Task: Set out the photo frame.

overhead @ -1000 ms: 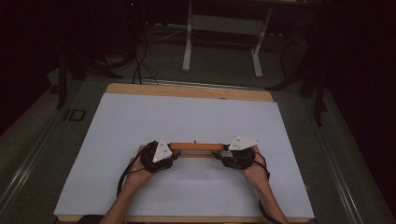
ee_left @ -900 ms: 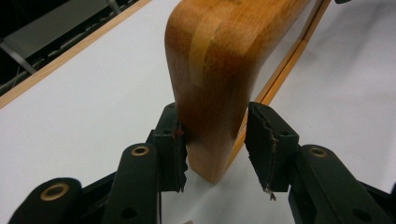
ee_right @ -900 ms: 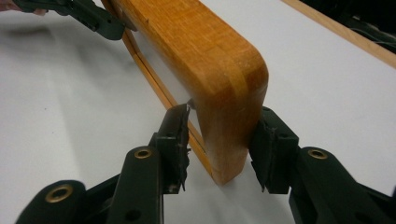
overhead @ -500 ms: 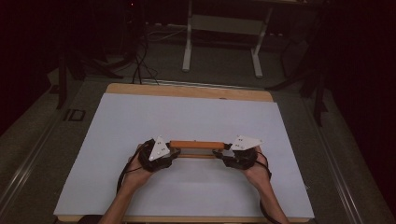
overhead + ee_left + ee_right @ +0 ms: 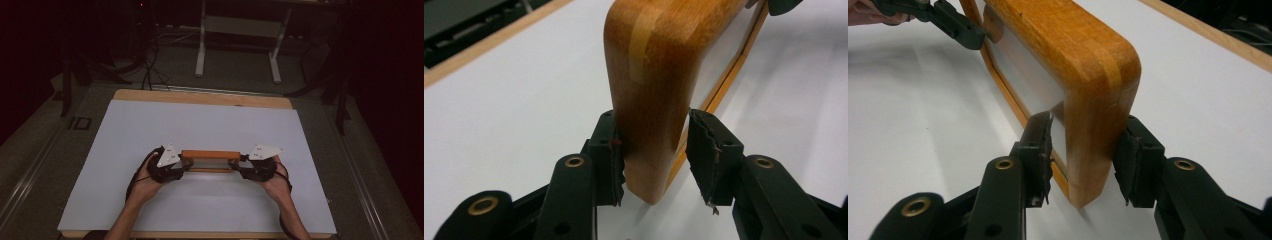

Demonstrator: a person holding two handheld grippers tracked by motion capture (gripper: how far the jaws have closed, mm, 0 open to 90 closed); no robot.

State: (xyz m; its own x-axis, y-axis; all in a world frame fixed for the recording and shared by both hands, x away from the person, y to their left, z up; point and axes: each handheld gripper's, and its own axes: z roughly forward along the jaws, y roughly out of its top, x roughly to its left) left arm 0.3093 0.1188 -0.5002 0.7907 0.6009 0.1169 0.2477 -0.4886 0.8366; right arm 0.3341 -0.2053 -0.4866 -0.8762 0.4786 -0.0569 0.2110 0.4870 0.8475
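Upright on its long edge, the frame (image 5: 210,159) stands mid-table (image 5: 150,120), board bare around. Left gripper (image 5: 655,155) straddles one end loosely; right gripper (image 5: 1083,160), just closing, pinches the other.

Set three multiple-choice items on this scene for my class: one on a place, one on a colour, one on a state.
1. Where is the wooden frame?
A) between two hand-held grippers
B) at the table's far edge
C) on the floor

2. What colour is the table top under it?
A) green
B) white
C) red

3. How does the frame sit?
A) lying flat
B) upright on its long edge
C) lifted high above the table

Key:
1 A: the left hand-held gripper and the right hand-held gripper are at its two ends.
2 B: the surface around the frame is white.
3 B: both gripper views show it standing tall, its lower edge down at the table top.
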